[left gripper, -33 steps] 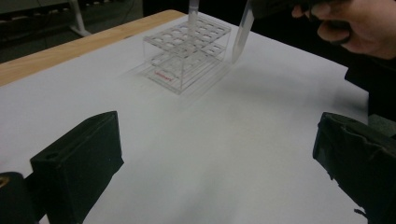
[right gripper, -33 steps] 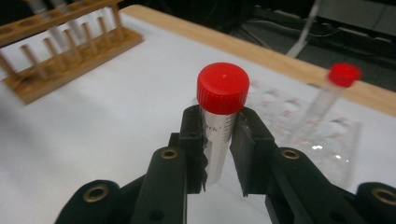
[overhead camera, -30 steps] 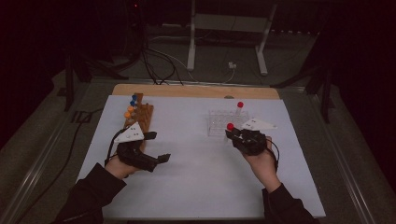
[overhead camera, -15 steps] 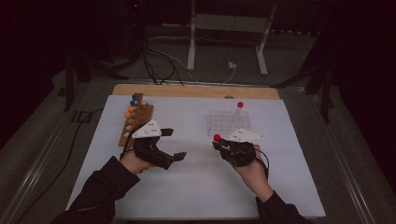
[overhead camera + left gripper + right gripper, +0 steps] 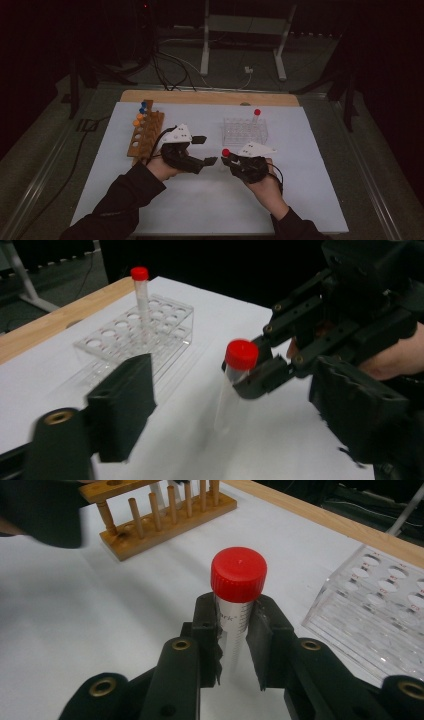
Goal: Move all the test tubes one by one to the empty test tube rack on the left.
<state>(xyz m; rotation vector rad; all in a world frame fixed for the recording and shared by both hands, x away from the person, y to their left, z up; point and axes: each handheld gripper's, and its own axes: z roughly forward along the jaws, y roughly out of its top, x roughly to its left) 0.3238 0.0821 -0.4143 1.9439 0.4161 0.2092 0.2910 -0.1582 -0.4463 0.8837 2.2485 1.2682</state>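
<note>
wooden rack (image 5: 145, 134), metal stand (image 5: 242, 37)

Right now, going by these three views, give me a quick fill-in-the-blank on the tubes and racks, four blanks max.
1. The right gripper is shut on a clear tube whose cap is ____.
2. A second capped tube stands upright in the clear ____ rack.
3. The wooden rack lies on the ____ side of the white mat in the high view.
4. The left gripper has its jaws ____, nothing between them.

Missing words: red; plastic; left; open
</note>
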